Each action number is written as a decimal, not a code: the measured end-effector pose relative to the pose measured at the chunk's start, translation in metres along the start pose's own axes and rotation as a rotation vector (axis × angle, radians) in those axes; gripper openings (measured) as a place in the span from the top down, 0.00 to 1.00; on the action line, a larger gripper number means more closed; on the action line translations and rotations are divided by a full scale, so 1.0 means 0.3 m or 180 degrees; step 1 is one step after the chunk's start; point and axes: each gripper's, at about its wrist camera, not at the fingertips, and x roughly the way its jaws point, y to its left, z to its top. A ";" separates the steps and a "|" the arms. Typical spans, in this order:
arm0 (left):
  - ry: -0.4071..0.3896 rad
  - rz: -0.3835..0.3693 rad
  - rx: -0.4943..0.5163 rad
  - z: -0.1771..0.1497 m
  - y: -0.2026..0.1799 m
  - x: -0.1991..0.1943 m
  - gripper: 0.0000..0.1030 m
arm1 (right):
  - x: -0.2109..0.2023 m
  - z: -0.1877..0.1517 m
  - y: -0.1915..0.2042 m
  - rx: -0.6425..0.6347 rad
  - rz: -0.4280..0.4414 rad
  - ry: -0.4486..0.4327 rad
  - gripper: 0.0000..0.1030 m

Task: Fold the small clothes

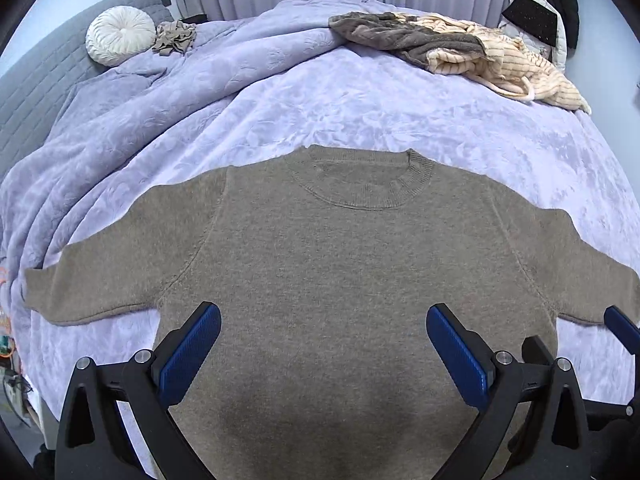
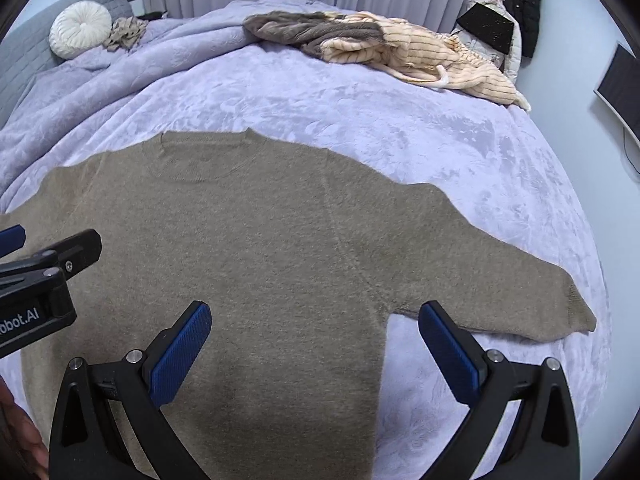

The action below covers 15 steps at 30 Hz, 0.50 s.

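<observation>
A taupe knitted sweater (image 1: 320,248) lies flat and face up on the lilac bedspread (image 1: 360,100), collar away from me, both sleeves spread sideways. It also shows in the right wrist view (image 2: 248,240). My left gripper (image 1: 323,344) is open and empty, hovering over the sweater's lower body. My right gripper (image 2: 315,340) is open and empty, over the sweater's right side seam near the armpit; its right finger is over the bedspread (image 2: 400,120). The right gripper's edge shows in the left wrist view (image 1: 616,332); the left gripper's shows in the right wrist view (image 2: 48,280).
A heap of clothes, grey-brown and cream striped (image 1: 460,52), lies at the bed's far right. A round white cushion (image 1: 120,34) and a crumpled beige garment (image 1: 174,38) sit by the grey headboard at far left. Dark clothes (image 2: 520,8) hang near the curtains.
</observation>
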 end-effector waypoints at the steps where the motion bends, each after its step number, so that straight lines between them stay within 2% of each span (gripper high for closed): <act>1: 0.0022 -0.0020 0.0041 -0.001 -0.014 0.000 0.00 | -0.005 0.000 -0.008 0.0013 0.0006 -0.0028 0.00; 6: 0.0031 -0.0004 0.0079 0.017 -0.083 -0.005 0.00 | -0.009 0.003 -0.075 0.0082 -0.0128 -0.0056 0.00; 8: 0.0080 -0.0079 0.0127 0.027 -0.117 0.001 0.00 | -0.002 0.002 -0.122 0.0206 -0.0078 -0.0030 0.00; 15: 0.0085 -0.0053 0.0470 0.046 -0.331 0.016 0.00 | 0.030 -0.014 -0.338 0.0570 -0.0266 -0.0024 0.00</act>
